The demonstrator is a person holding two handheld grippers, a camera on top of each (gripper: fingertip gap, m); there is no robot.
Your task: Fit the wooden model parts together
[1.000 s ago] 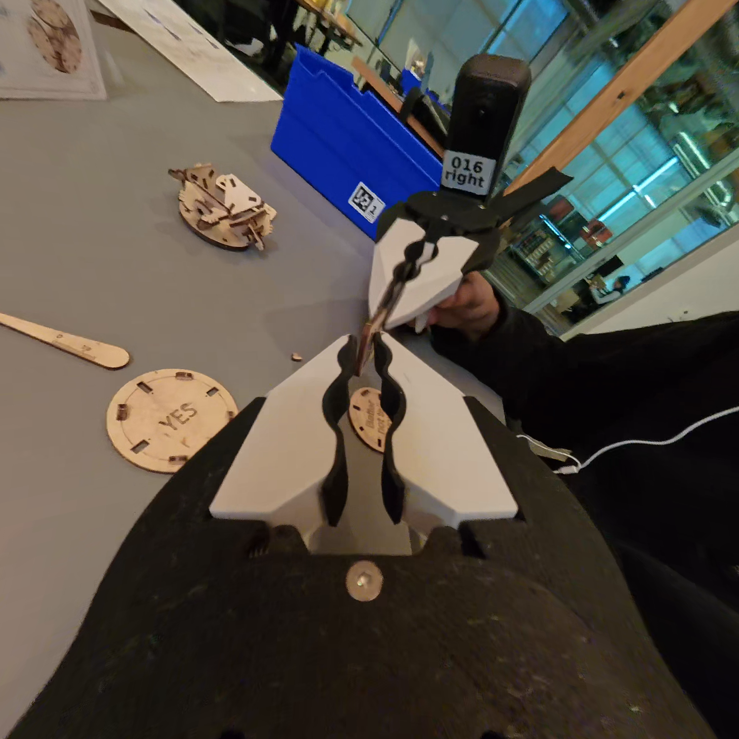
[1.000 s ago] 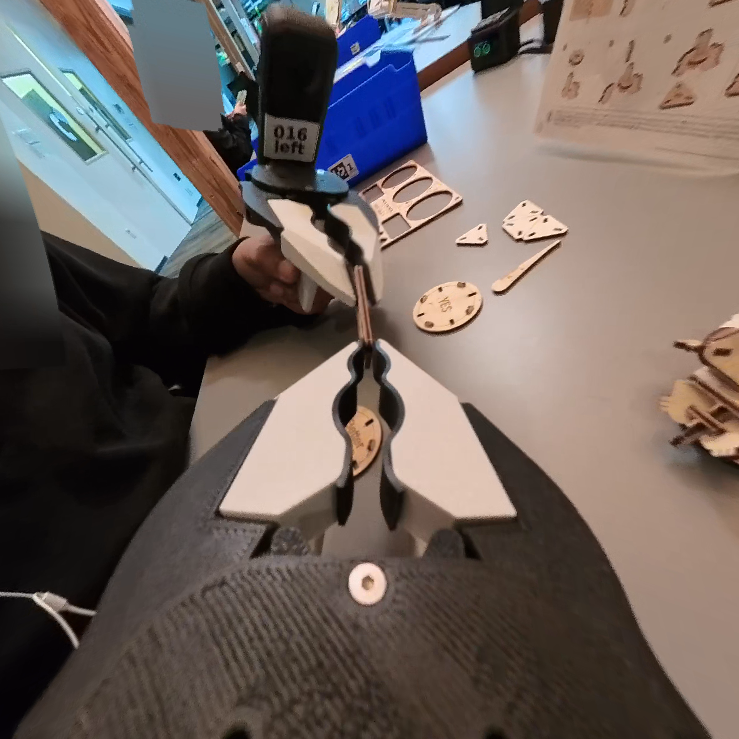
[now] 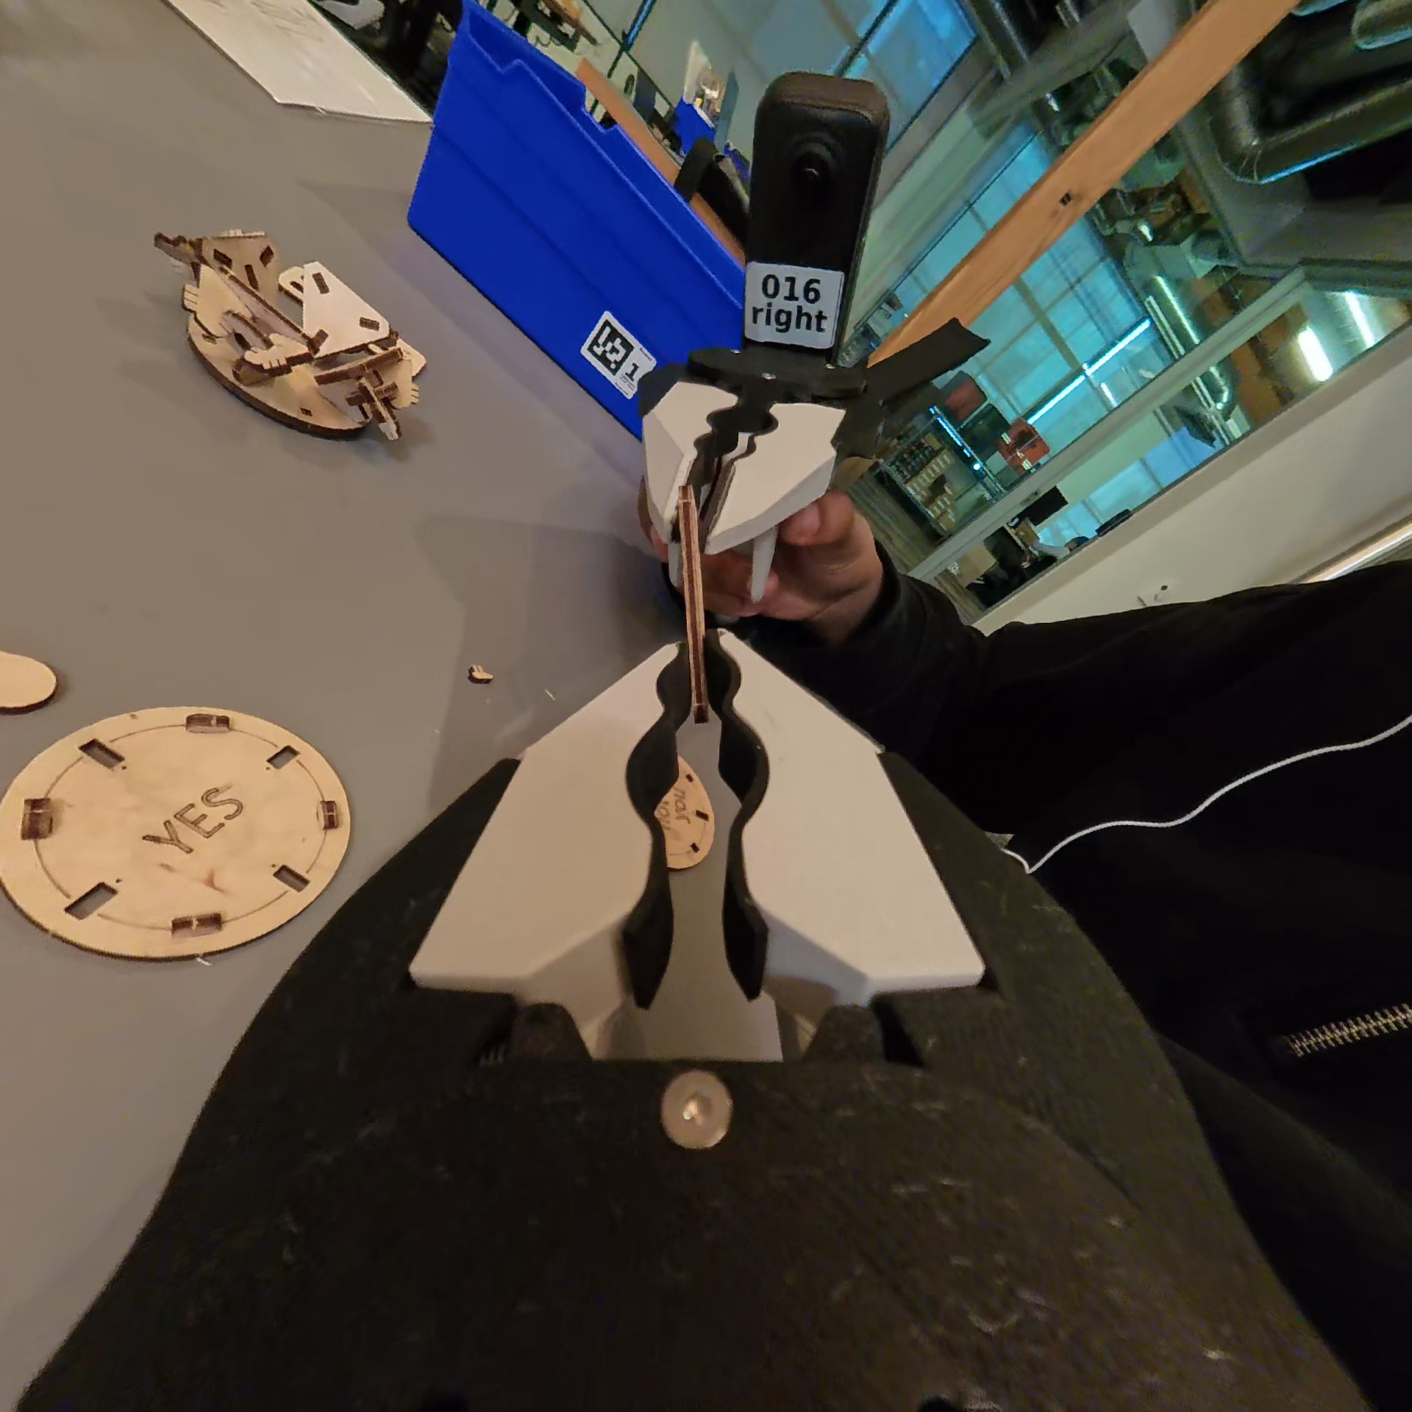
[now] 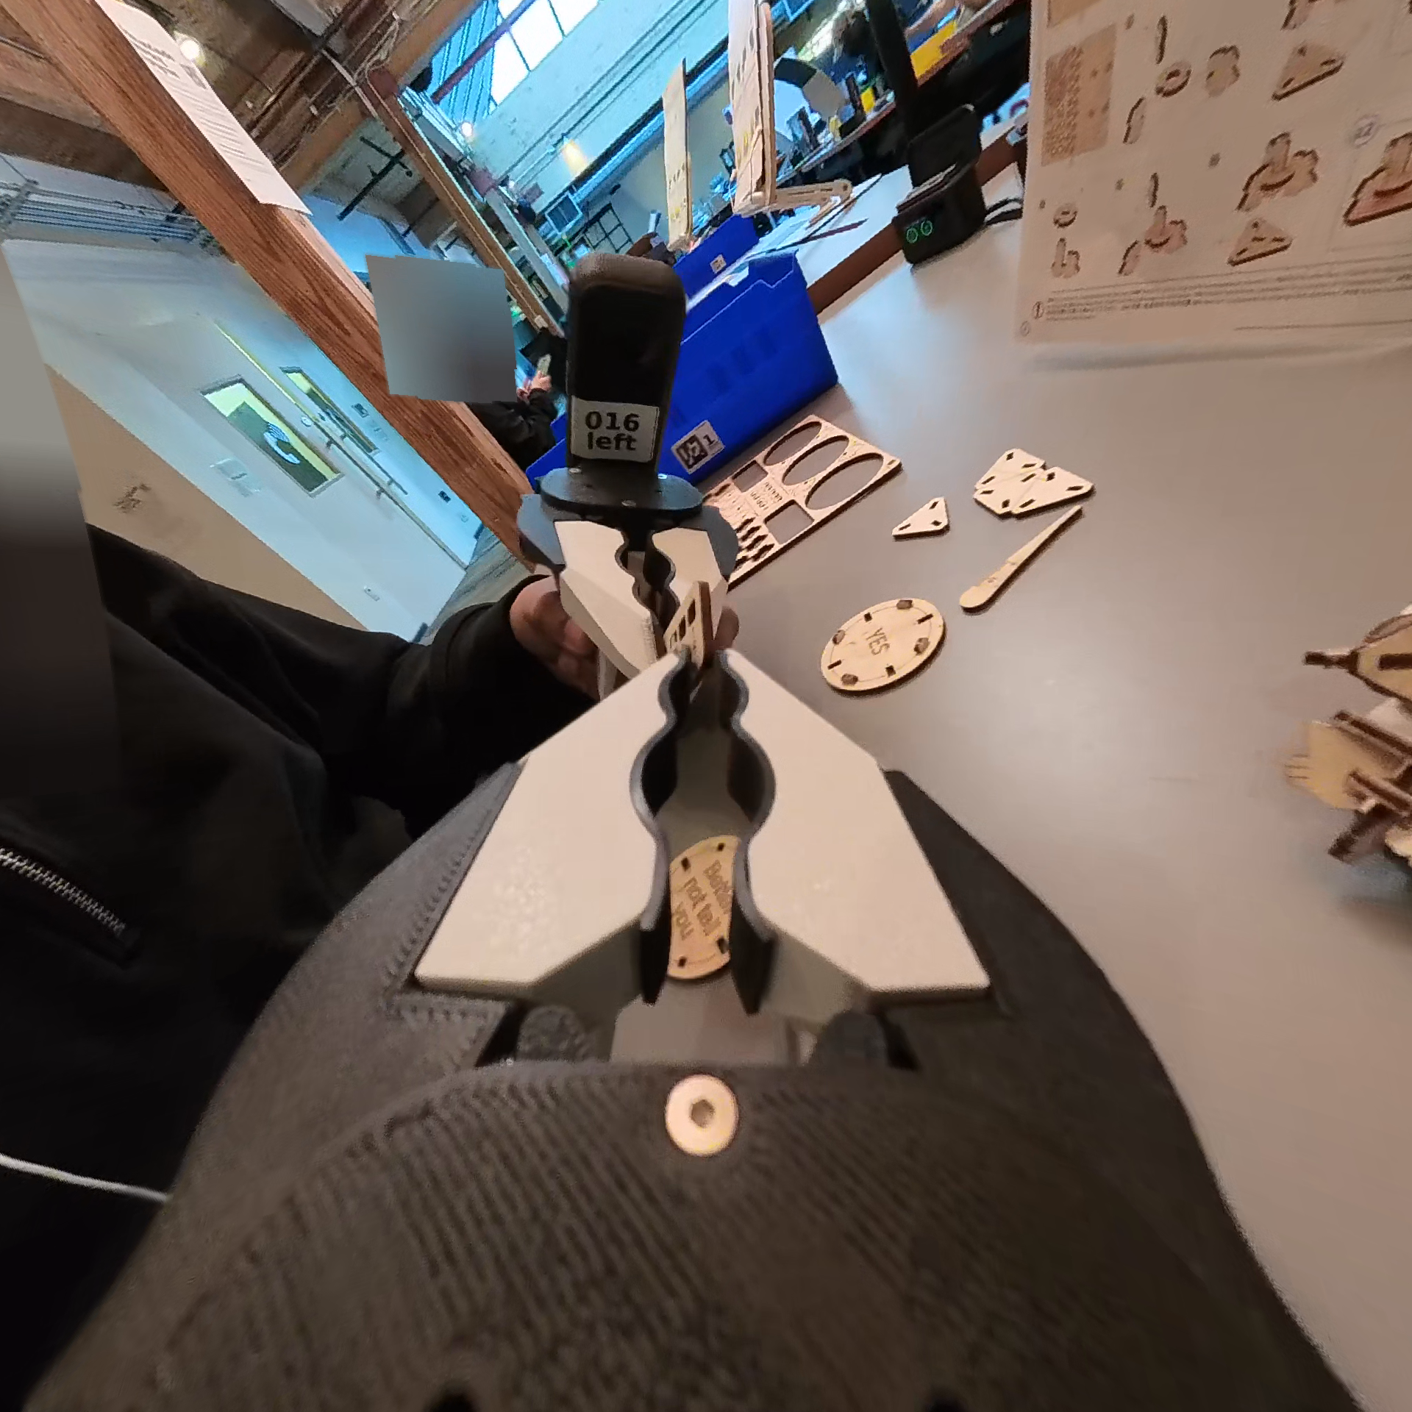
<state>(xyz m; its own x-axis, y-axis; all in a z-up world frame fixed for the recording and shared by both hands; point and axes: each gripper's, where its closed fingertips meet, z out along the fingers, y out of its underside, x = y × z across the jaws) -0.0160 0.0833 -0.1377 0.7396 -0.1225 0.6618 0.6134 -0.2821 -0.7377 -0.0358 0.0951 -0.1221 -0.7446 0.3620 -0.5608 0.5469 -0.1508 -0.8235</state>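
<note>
A thin flat wooden piece [image 3: 694, 611] with slots hangs in the air between my two grippers. In the left wrist view I see it edge-on. My left gripper [image 3: 695, 655] is shut on its near end. My right gripper [image 3: 699, 519] faces it and is shut on the far end. In the right wrist view the piece [image 4: 691, 619] shows its slotted face. One end sits in my right gripper [image 4: 699, 674] and the other in my left gripper [image 4: 653, 630]. A small oval wooden disc [image 3: 688, 829] lies on the grey table [image 3: 382, 573] below.
A round slotted wooden disc [image 3: 172, 833], a small wood scrap [image 3: 480, 674] and an assembled wooden model [image 3: 294, 344] lie on the table. A blue bin [image 3: 565, 229] stands behind. A cut-out sheet [image 4: 802, 481], triangles [image 4: 1031, 481], a wooden stick [image 4: 1020, 558] and an instruction sheet [image 4: 1222, 153] lie farther off. My two grippers' fingertips are within a few centimetres of each other.
The piece has turned: the right wrist view showed it edge-on and now shows its slotted face. The right gripper stands higher and farther from the left. Both grippers still hold the piece.
</note>
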